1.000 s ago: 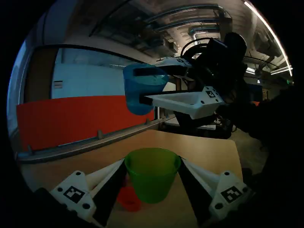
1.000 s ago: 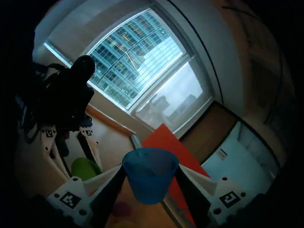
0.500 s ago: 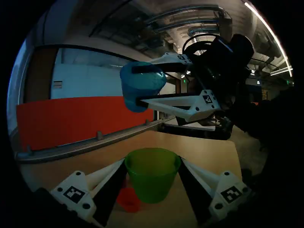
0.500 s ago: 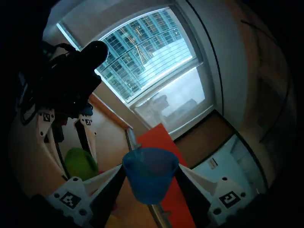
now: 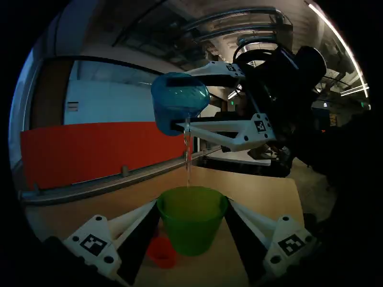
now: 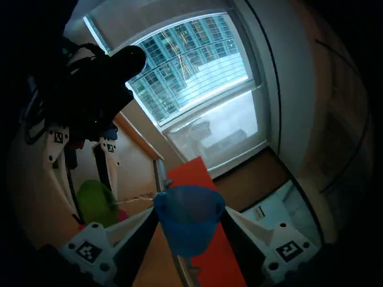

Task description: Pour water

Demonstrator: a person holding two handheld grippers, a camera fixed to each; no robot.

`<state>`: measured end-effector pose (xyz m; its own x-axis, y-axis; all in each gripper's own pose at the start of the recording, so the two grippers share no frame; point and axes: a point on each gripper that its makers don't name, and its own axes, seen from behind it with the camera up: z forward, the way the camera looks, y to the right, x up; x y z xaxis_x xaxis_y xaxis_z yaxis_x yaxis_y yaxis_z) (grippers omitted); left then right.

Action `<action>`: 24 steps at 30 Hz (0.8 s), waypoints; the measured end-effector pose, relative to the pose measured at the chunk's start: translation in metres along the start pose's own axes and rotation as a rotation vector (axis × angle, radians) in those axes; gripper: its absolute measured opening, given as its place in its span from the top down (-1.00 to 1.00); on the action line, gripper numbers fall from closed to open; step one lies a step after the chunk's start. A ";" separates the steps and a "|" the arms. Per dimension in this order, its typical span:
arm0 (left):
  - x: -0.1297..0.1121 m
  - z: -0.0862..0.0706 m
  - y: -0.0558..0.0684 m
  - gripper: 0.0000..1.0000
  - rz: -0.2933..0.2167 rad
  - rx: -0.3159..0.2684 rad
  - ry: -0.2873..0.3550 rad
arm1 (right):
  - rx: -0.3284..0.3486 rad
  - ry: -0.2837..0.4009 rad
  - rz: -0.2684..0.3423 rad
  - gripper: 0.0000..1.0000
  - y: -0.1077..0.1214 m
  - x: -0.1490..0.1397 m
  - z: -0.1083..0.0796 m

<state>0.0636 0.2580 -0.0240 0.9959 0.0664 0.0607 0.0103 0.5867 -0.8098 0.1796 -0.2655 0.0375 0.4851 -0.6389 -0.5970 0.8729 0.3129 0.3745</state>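
A green cup [image 5: 193,219] stands upright between the fingers of my left gripper [image 5: 191,225], which is shut on it just above the tan table [image 5: 258,191]. Over it, my right gripper [image 5: 184,106] holds a blue cup [image 5: 178,101] tipped on its side, and a thin stream of water [image 5: 187,155] runs from its rim into the green cup. In the right gripper view the blue cup [image 6: 189,218] sits clamped between the fingers of my right gripper [image 6: 189,225], with the green cup [image 6: 97,203] and the left gripper [image 6: 88,191] farther off at the left.
A small red cup [image 5: 162,249] lies on the table beside the green cup. An orange partition [image 5: 95,150] and a rail [image 5: 119,174] run behind the table. A large window [image 6: 201,91] is behind. A person's dark sleeve [image 5: 330,153] is at right.
The right gripper has rolled further, tipping the blue cup more. Water now streams from it into the green cup. The left gripper and green cup have stayed put.
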 end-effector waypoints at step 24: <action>0.000 0.003 0.005 -0.76 0.007 -0.001 -0.006 | -0.050 -0.009 -0.141 -0.80 0.018 -0.001 -0.002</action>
<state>0.0629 0.2632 -0.0264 0.9954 0.0755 0.0584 0.0032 0.5850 -0.8110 0.1952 -0.2582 0.0433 0.3569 -0.6856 -0.6345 0.9341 0.2535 0.2515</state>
